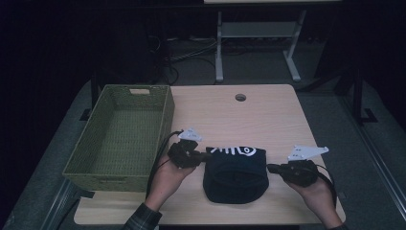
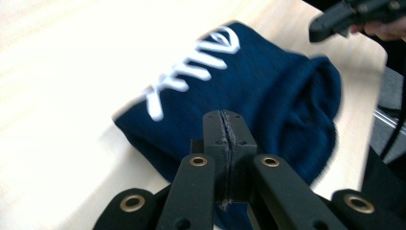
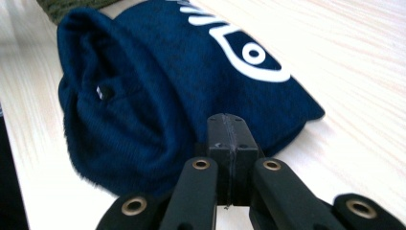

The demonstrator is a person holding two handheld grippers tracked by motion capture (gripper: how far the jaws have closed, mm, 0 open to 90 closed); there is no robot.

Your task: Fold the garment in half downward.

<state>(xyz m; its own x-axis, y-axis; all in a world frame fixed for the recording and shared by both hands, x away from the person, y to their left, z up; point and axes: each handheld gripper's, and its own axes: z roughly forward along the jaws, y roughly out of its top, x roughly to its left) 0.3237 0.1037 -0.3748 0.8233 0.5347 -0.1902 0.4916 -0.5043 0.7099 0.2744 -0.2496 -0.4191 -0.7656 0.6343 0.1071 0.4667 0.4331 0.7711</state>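
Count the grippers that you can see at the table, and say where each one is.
2. The left gripper is at the left edge of the navy beanie, near the green basket; the right gripper is at the beanie's right edge.

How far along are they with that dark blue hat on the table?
The navy hat lies folded flat on the table, so folding looks done. Nothing is in hand: the left hand-held gripper and right hand-held gripper sit beside it, jaws shut and empty. Probably left: putting the hat into the green basket, which holds nothing yet.
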